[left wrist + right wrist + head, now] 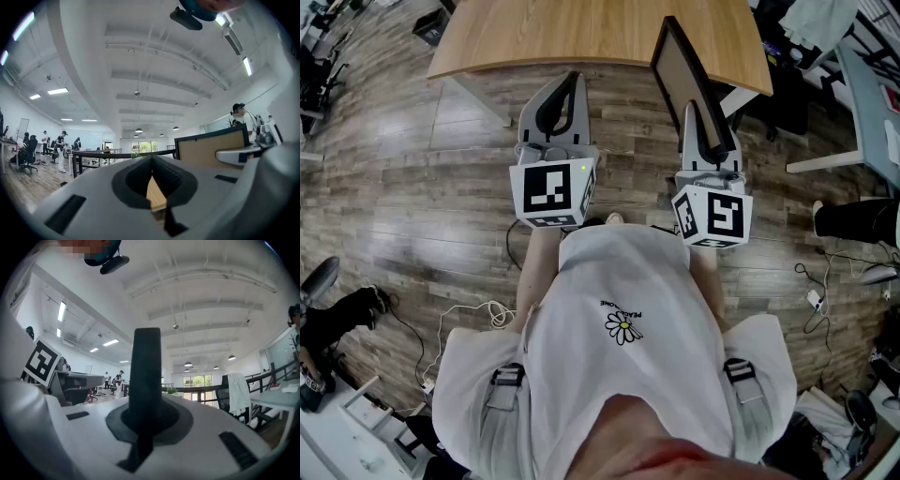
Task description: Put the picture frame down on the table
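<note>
The picture frame, black-edged with a brown board face, stands tilted on edge over the near right part of the wooden table. My right gripper is shut on its lower edge. In the right gripper view the frame shows as a dark upright bar clamped between the jaws of the right gripper. My left gripper hangs to the left of it at the table's near edge, shut and holding nothing. The left gripper view shows the left gripper with jaws together and the frame to its right.
A white table leg stands below the table's near left corner. Wood-plank floor lies under me, with a white cable at the left and a plug strip at the right. Another desk stands far right.
</note>
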